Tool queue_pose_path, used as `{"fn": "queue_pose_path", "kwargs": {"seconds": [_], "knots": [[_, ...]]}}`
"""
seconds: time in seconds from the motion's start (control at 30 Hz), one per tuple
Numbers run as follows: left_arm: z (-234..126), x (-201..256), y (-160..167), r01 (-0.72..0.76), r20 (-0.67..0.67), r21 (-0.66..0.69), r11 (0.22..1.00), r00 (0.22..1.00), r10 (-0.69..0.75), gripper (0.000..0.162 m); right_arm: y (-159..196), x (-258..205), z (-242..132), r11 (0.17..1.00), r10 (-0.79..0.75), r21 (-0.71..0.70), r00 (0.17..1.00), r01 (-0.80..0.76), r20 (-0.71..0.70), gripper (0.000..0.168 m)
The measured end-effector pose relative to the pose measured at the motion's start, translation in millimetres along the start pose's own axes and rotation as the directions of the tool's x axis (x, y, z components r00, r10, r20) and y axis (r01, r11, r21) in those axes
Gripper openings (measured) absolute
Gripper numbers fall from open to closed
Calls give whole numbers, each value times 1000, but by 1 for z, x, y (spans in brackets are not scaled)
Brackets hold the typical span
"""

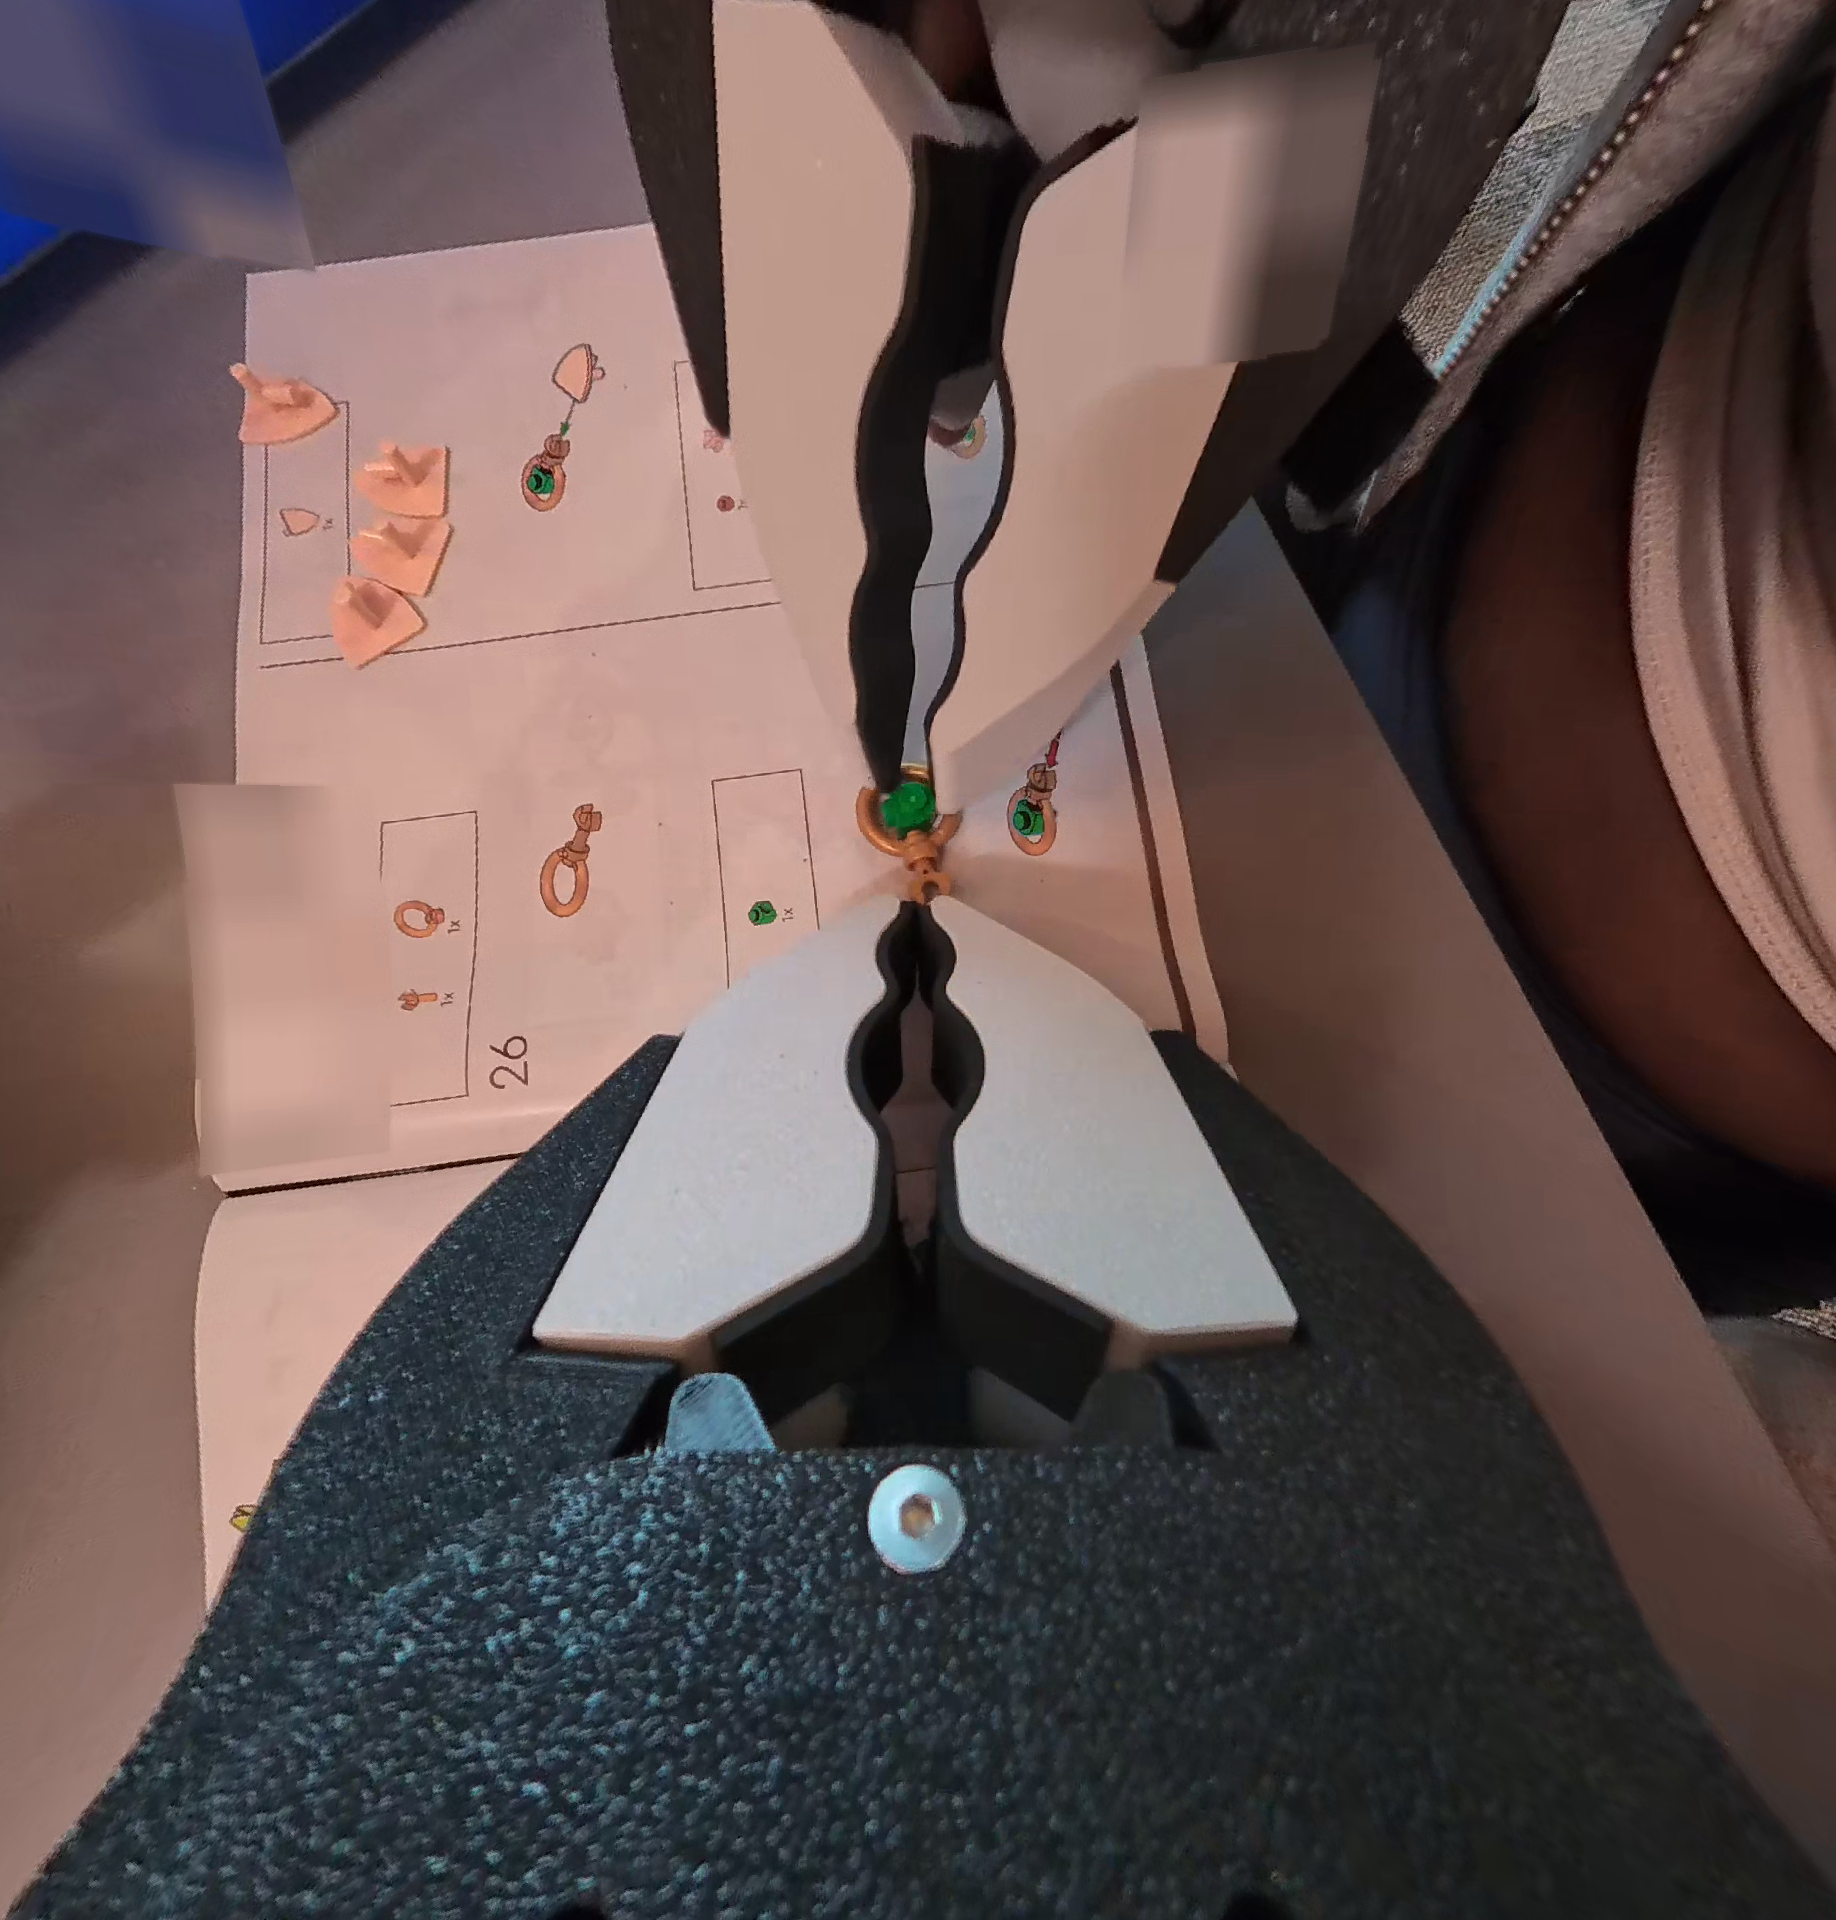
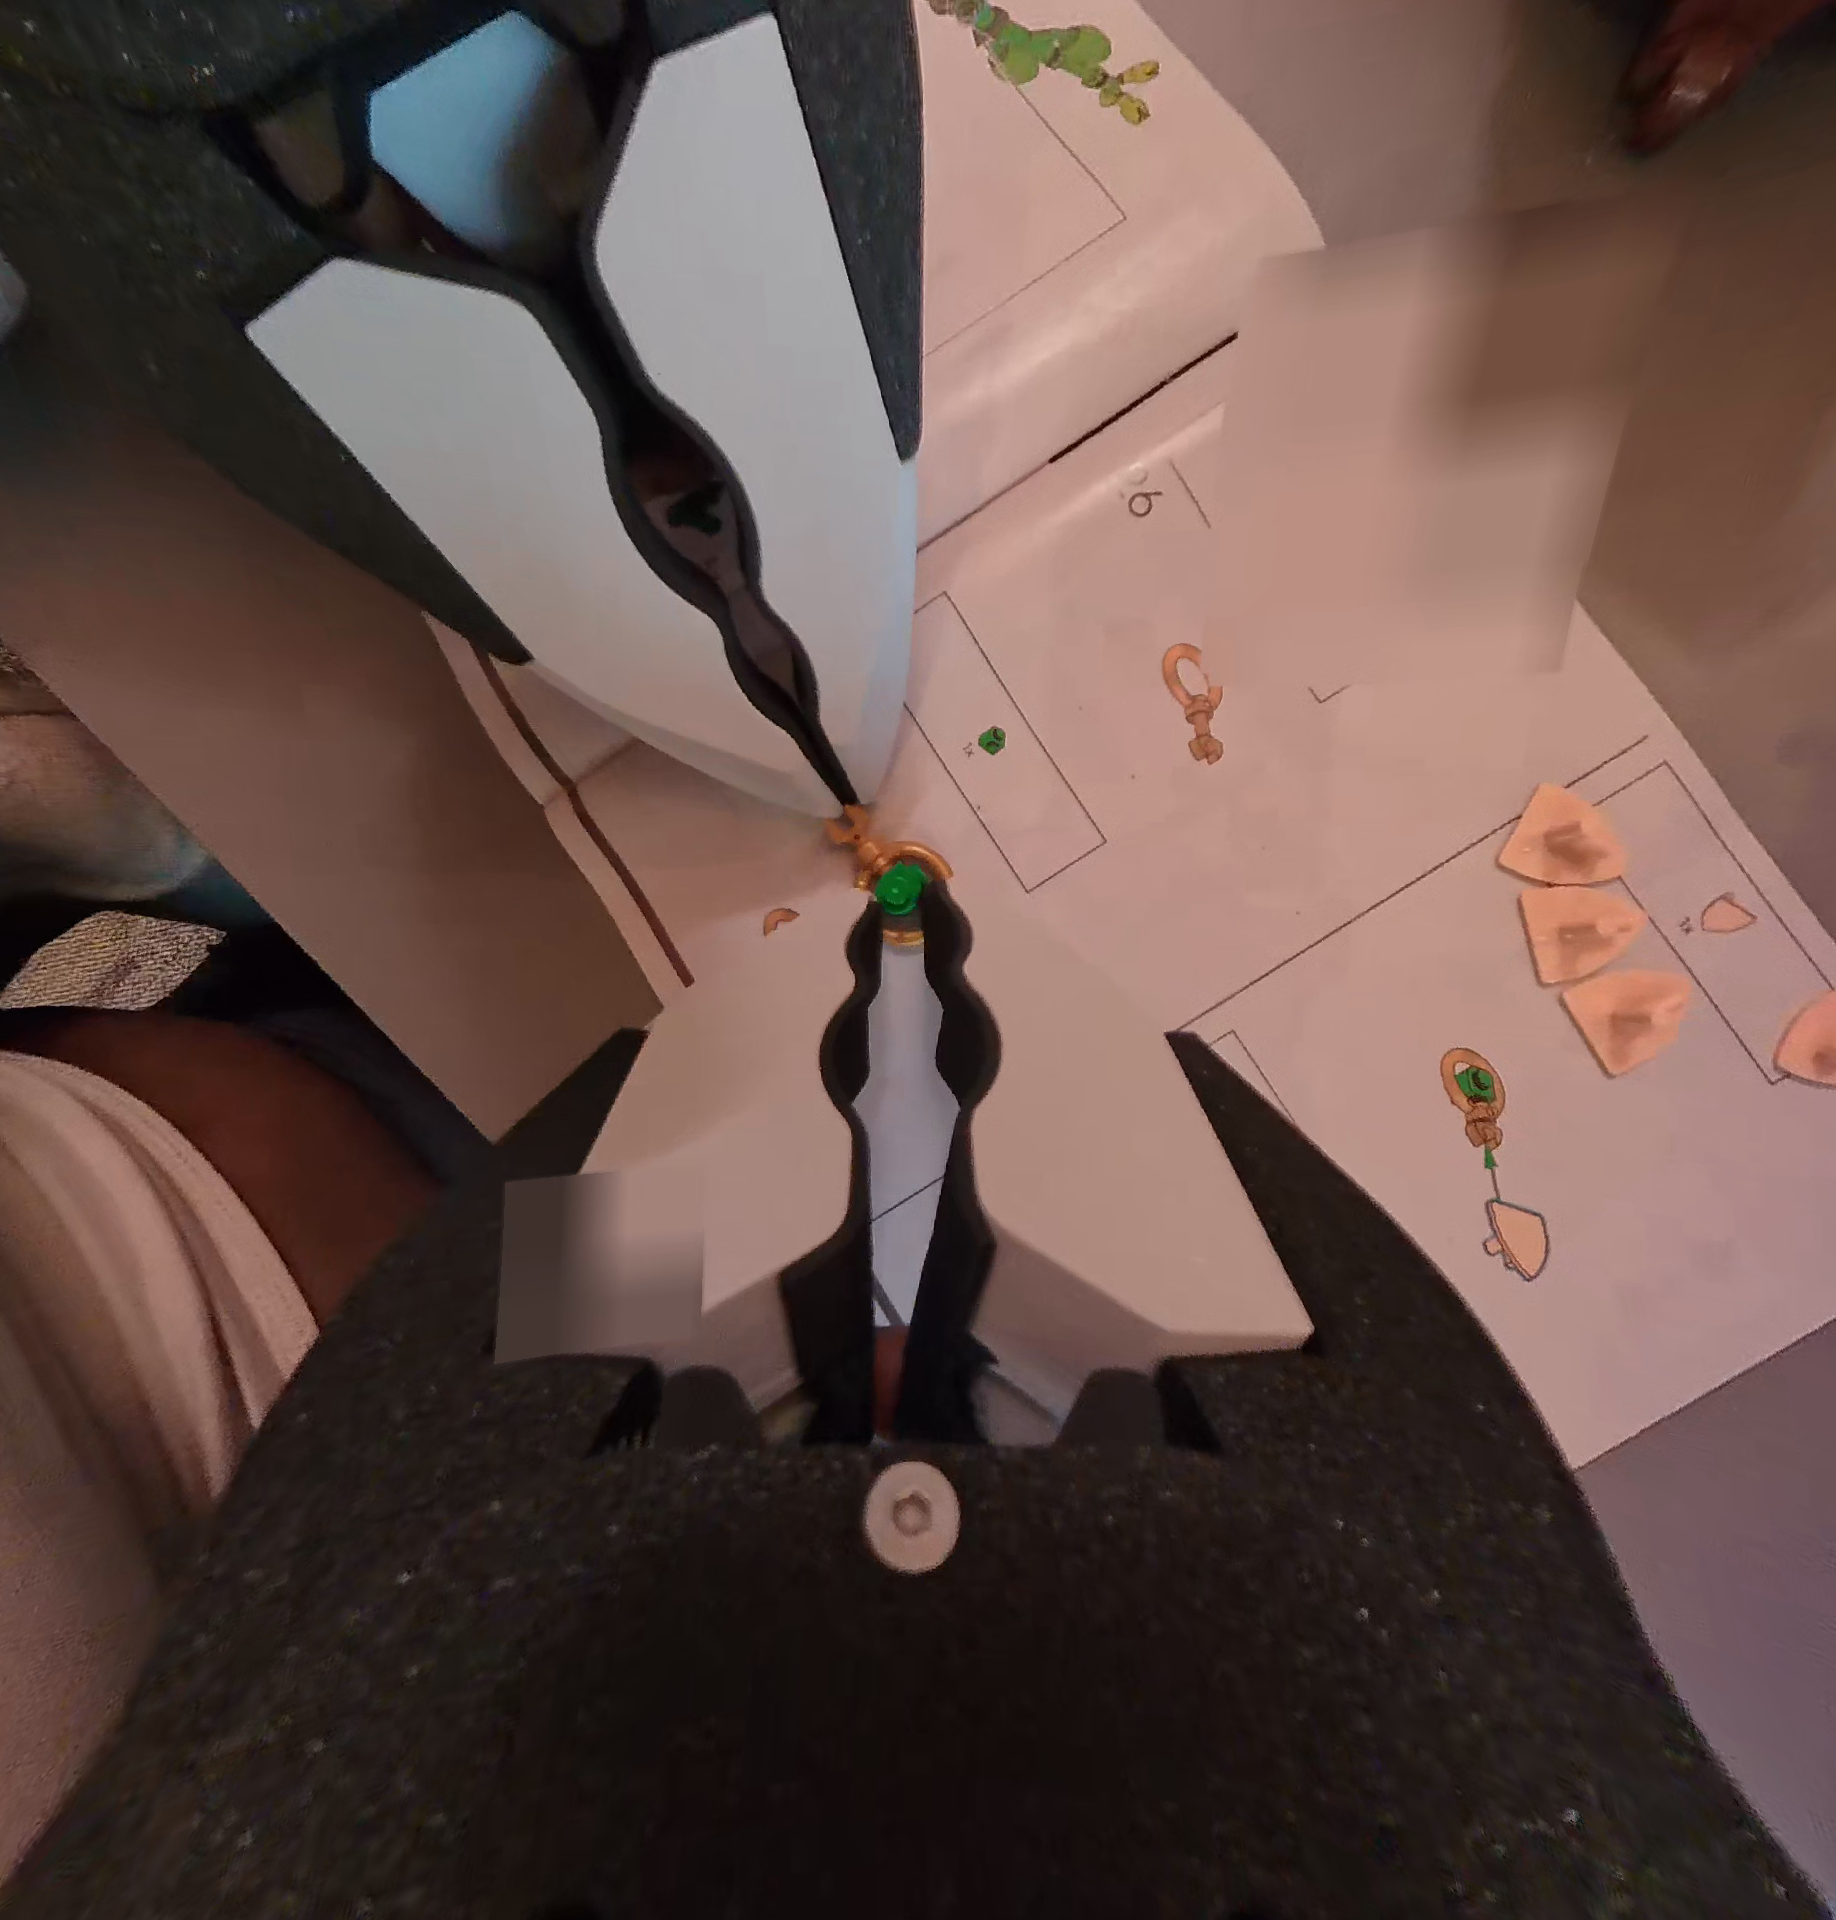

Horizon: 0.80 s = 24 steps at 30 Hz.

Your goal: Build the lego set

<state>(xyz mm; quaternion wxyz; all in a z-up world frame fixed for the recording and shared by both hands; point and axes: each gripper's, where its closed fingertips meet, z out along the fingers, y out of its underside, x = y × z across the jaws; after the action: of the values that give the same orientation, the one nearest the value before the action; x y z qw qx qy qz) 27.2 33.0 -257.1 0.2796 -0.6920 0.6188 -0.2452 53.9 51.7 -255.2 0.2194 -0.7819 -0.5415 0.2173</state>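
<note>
The left gripper (image 1: pixel 919 902) is pinched tight on the gold stem piece (image 1: pixel 924 883), fingertips pressed together with only the stem's end showing between them. Opposite it, tip to tip, the right gripper (image 2: pixel 898 914) is clamped narrow around the gold ring (image 2: pixel 919 857), and the small green stud (image 2: pixel 896 888) sits in the ring right at those tips. Ring, stud and stem are joined as one tiny assembly, held between the two tools just above the page.

Under them lies the open instruction booklet (image 1: pixel 602 727), white pages with boxed step drawings, spread flat on a grey table (image 1: pixel 93 644). Out on the far page, well apart from the grippers, four pale pink petal pieces (image 1: pixel 400 540) lie loose in a rough line, three close together and one a little off on its own. Beyond the table's far edge, the left wrist view catches a blue surface (image 1: pixel 83 94), too blurred to identify. Along the near edge there's a person's light top (image 2: pixel 83 1247) and a grey zipped garment (image 1: pixel 1579 197).

What's hard to read: the gripper fingers cover much of the booklet's middle, so several drawings are cut off. How deep the stem sits in the left fingers can't be told. The petals' undersides are soft in the right wrist view. Smooth rectangular patches hide parts of the pages and of the fingers.
</note>
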Motion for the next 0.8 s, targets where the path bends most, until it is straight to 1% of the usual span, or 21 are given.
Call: {"fn": "queue_pose_path", "kwargs": {"seconds": [0.17,0.23,0.33,0.43,0.5,0.53,0.57,0.6,0.63,0.67,0.7,0.77,0.8], "knots": [[0,0,0,-1,1,2,1000,1000,1,0,-2,1,2,1000,-3,-26,1000,4,11,8],[0,0,0,-8,-3,3,1000,1000,8,0,-1,1,2,999,-37,-39,999,37,18,6],[0,0,0,-14,-13,8,1000,1000,14,0,-1,1,2,977,-197,-67,978,202,65,6],[0,0,0,-14,-20,10,1000,1000,14,0,-1,2,2,930,-347,-76,926,360,148,6],[0,0,0,-12,-21,13,1000,1000,13,0,2,5,1,869,-463,-97,866,486,191,0],[0,0,0,-10,-23,15,1000,1000,11,0,5,10,1,821,-532,-120,824,559,197,0],[0,0,0,-8,-25,17,1000,1000,8,0,5,10,2,789,-575,-113,791,604,210,0],[0,0,0,-4,-25,17,1000,1000,4,0,4,10,2,775,-589,-113,775,622,227,0],[0,0,0,1,-24,17,1000,1000,0,0,5,8,1,775,-579,-116,771,621,263,1],[0,0,0,3,-21,17,1000,1000,-3,0,5,5,0,797,-545,-111,786,594,291,3],[0,0,0,6,-17,15,1000,1000,-5,0,2,6,-2,835,-487,-117,822,537,294,4],[0,0,0,11,-9,12,1000,1000,-11,0,-5,6,-4,924,-322,-126,911,362,258,8],[0,0,0,16,-6,11,1000,1000,-16,0,-10,3,-4,959,-233,-104,943,263,236,10]]}}
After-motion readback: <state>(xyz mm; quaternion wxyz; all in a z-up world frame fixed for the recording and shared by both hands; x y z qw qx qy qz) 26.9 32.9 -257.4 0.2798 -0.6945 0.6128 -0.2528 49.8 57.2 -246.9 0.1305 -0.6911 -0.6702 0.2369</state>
